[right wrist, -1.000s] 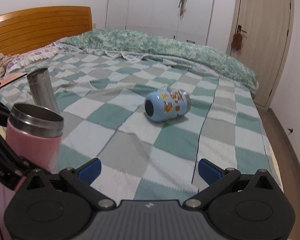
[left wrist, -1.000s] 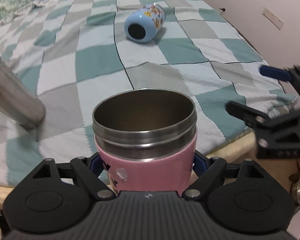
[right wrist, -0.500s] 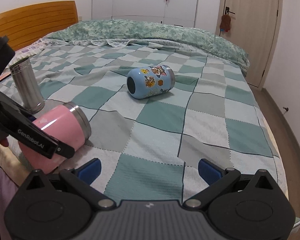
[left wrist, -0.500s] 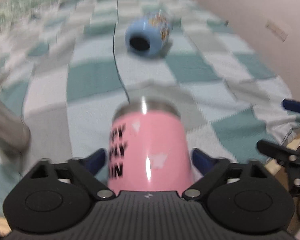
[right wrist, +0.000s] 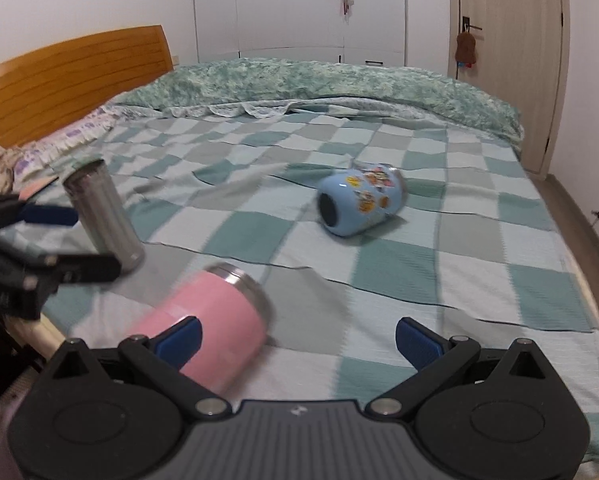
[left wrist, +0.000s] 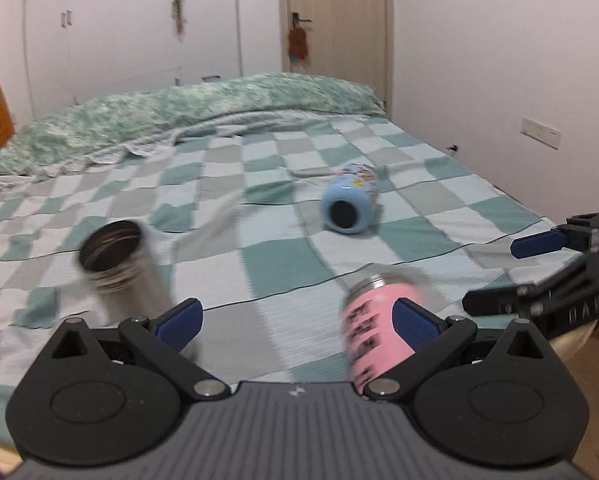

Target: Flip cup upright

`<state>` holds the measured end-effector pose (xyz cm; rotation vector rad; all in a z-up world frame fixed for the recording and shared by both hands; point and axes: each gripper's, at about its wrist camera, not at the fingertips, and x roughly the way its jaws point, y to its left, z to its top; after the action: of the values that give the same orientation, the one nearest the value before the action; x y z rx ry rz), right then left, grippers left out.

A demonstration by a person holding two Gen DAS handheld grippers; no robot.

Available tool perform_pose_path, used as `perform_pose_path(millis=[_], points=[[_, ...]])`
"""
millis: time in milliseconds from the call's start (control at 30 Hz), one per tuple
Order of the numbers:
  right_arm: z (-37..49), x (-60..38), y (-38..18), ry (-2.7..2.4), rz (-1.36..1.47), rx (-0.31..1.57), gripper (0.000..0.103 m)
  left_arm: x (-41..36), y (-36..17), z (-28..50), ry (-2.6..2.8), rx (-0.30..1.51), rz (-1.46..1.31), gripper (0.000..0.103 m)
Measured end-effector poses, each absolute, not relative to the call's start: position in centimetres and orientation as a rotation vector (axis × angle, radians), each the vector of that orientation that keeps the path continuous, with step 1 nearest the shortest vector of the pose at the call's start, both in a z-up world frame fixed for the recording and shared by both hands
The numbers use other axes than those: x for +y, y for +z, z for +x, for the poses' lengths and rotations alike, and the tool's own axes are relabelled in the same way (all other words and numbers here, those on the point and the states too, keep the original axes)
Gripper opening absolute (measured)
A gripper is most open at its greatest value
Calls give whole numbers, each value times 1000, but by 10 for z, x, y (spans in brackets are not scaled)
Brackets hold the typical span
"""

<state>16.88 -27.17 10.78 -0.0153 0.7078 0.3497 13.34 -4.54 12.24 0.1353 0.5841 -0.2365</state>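
Two cups lay tipped over on a checked bed.

The pink cup [right wrist: 215, 316] lay on its side low in the frame, on the green and grey blanket [right wrist: 419, 272]. The blue cup [right wrist: 359, 204] lay tipped near the middle. A steel cup [right wrist: 103, 216] stood at the left. Both the left claw [left wrist: 295, 320] and the right claw [right wrist: 297, 338] were wide open, holding nothing. White closets [right wrist: 299, 4] and a door [right wrist: 503, 20] stood behind.

The left gripper [left wrist: 295, 320] has its two blue-padded fingers spread wide apart, with nothing between them. The right gripper [right wrist: 297, 336] is also spread wide, and it holds nothing. In the left wrist view the right gripper shows at the right edge; in the right wrist view the left gripper shows at the left edge.
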Motion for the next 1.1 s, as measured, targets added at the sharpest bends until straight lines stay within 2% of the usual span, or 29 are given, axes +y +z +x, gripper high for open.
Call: perform_pose_path(millis=[500,900,1067,1100], points=[[222,-197,77,238,147,956,103,52,90,118,-157,520,75,103],[254,-201,34,163,295,1111,103,72,68,132,-167,528,67,103],[259,-206,30,162,351,1116,103,72,65,137,-167,534,66,103],[260,-206,30,166,359,1114,100,72,64,138,-166,537,66,103]])
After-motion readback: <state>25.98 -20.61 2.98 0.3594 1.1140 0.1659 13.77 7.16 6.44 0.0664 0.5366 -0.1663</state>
